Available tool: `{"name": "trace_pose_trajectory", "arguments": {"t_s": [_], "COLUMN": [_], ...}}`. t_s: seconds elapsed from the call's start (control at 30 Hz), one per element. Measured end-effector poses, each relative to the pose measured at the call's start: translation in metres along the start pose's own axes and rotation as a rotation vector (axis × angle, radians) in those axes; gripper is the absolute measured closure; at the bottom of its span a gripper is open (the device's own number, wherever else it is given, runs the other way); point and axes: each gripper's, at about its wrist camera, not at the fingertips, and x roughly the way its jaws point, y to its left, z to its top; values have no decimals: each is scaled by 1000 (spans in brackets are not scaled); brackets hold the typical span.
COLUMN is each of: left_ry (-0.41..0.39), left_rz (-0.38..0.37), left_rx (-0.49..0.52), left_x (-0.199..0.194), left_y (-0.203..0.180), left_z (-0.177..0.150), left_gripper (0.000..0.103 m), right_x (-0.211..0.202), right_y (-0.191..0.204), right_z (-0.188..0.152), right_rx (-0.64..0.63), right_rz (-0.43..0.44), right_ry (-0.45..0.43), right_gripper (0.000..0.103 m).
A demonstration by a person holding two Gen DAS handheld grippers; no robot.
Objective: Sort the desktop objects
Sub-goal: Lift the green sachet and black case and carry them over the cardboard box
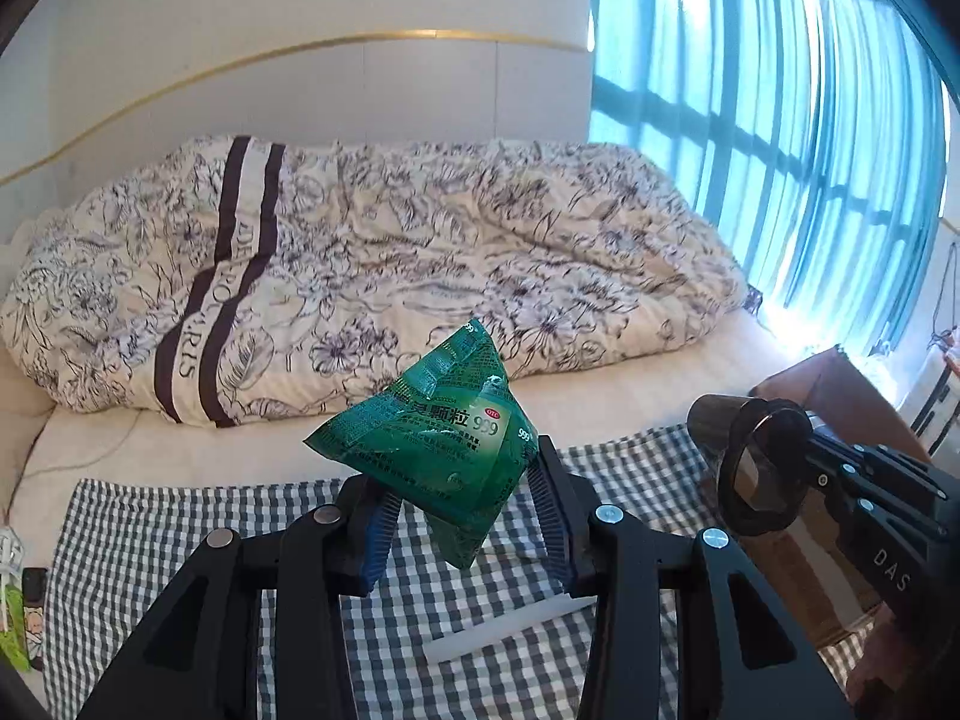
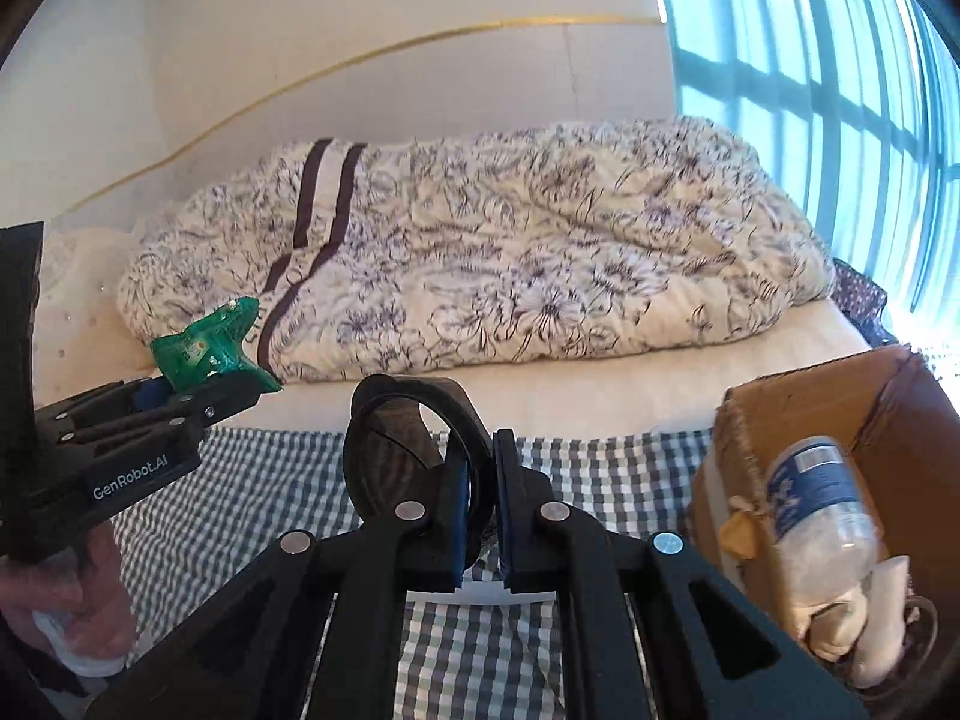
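Note:
My left gripper (image 1: pixel 465 480) is shut on a crumpled green medicine sachet (image 1: pixel 444 438) printed with "999", held up above the checked cloth (image 1: pixel 180 516). The right wrist view shows that same gripper (image 2: pixel 240 384) and sachet (image 2: pixel 204 348) at the left, with a person's hand (image 2: pixel 60 600) below it. My right gripper (image 2: pixel 483 468) is shut on the rim of a dark, see-through ring-shaped roll (image 2: pixel 384 396), also lifted off the cloth (image 2: pixel 240 468). In the left wrist view the right gripper (image 1: pixel 798 450) and its roll (image 1: pixel 714 414) hang at the right.
An open cardboard box (image 2: pixel 780 396) stands at the right and holds a plastic bottle (image 2: pixel 816 498) and pale items. A white strip (image 1: pixel 498 630) lies on the cloth. A flowered duvet (image 1: pixel 420 252) covers the bed behind. Green packaging (image 1: pixel 12 630) sits at the far left edge.

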Motion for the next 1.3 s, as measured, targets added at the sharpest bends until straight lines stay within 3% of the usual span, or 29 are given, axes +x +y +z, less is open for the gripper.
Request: {"name": "trace_pose_trajectory", "arguments": {"t_s": [0.57, 1.3], "left_ry": [-92, -163], "left_rz": [-44, -213], "left_rx": [-3, 82], "left_x": [-74, -114], "left_y": [-33, -135], "left_z": [0, 24], "left_gripper": [61, 61], "right_x": [-86, -187], "right_y": [-2, -57], "right_z": [4, 10], "right_rx": [-16, 4], "right_rz": [-36, -177], "right_ry": [-116, -222], "right_gripper": [96, 96]}}
